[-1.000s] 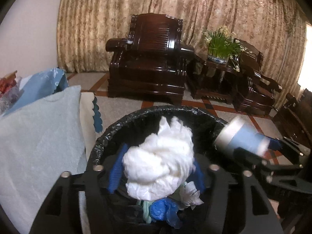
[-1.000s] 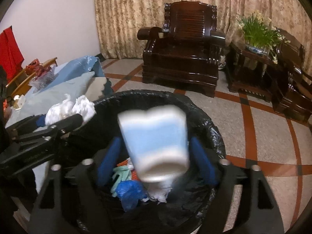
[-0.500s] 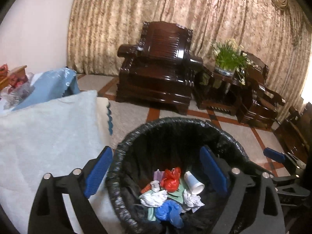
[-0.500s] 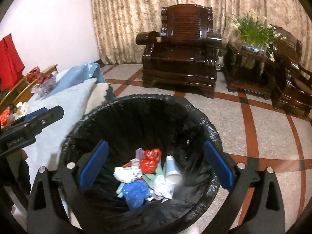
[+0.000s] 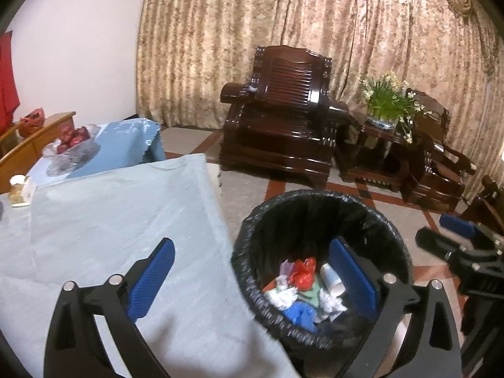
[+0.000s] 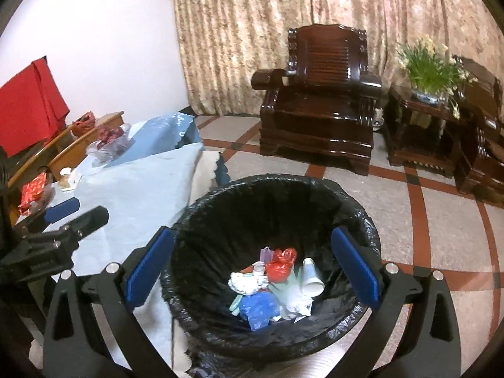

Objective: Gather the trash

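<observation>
2 grippers are in view, both with jaws spread wide and nothing between their blue pads. The left gripper [image 5: 252, 271] has just been opening; its left pad hangs over the pale blue cloth [image 5: 110, 220] on the table and its right pad over the bin's mouth. The right gripper [image 6: 252, 264] has also just been opening, and its 2 pads straddle the bin, 1 at each side of the rim. Each gripper shows in the other's view, off to the side.

There is 1 trash bin [image 6: 315, 195], lined with a black bag, standing on the tiled floor just beside the table's edge. The trash lies at its bottom: 1 paper cup [image 6: 312, 278] on its side, 1 red wrapper [image 6: 280, 263], 1 blue plastic piece [image 6: 258, 308], 2 crumpled white tissues [image 6: 245, 282], 1 of them beside the cup, and 1 small purple scrap; some green pieces lie under these, their count unclear.

Behind stand 2 dark wooden armchairs, the nearer armchair [image 5: 283, 119] facing the bin and the other partly cut off at the right. 1 side table between them bears 1 potted plant [image 5: 387, 104]. 1 patterned curtain [image 5: 283, 15] covers the back wall. 1 clear bag of red fruit [image 5: 72, 145] lies at the table's far end
</observation>
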Action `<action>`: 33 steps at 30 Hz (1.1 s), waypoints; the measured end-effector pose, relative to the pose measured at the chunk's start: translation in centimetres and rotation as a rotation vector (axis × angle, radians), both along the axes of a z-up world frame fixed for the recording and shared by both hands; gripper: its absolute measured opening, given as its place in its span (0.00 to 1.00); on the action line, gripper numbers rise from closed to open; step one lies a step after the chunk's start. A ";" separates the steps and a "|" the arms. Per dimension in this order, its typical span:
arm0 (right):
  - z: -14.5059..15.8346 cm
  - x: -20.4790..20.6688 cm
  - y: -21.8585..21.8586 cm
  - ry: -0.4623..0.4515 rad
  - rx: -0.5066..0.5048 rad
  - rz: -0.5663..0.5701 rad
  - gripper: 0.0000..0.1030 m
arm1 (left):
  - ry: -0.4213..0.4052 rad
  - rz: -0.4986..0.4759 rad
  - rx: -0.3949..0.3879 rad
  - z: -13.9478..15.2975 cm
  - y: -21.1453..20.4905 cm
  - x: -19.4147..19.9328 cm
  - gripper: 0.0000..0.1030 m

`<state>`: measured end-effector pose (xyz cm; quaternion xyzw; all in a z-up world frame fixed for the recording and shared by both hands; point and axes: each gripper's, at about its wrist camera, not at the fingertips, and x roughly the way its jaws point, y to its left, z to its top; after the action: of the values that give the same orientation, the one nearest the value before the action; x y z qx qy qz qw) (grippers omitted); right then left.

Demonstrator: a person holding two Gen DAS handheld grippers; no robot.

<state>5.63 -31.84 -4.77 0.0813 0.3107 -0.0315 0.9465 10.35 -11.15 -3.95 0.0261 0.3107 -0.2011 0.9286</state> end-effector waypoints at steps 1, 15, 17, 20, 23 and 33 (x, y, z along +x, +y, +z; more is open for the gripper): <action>0.3 -0.2 0.4 -0.002 -0.006 0.003 0.95 | 0.001 0.007 0.005 0.1 0.4 -0.4 0.94; 3.2 -2.1 3.0 -0.015 -0.013 0.039 0.95 | -0.064 0.043 -0.011 3.2 2.6 -4.3 0.94; 3.6 -2.2 3.0 -0.017 -0.016 0.041 0.95 | -0.077 0.047 -0.008 3.6 2.4 -4.6 0.94; 4.0 -2.3 3.1 -0.022 -0.026 0.042 0.95 | -0.083 0.054 -0.010 4.1 2.2 -5.0 0.94; 4.2 -2.5 3.3 -0.029 -0.032 0.043 0.95 | -0.089 0.061 -0.016 4.4 2.1 -5.1 0.94; 4.7 -2.6 3.6 -0.042 -0.033 0.052 0.95 | -0.112 0.075 -0.014 5.2 2.1 -5.7 0.94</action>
<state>3.00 -28.26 -0.06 0.0581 0.2921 -0.0101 0.9546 4.60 -9.01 1.27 0.0192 0.2575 -0.1667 0.9516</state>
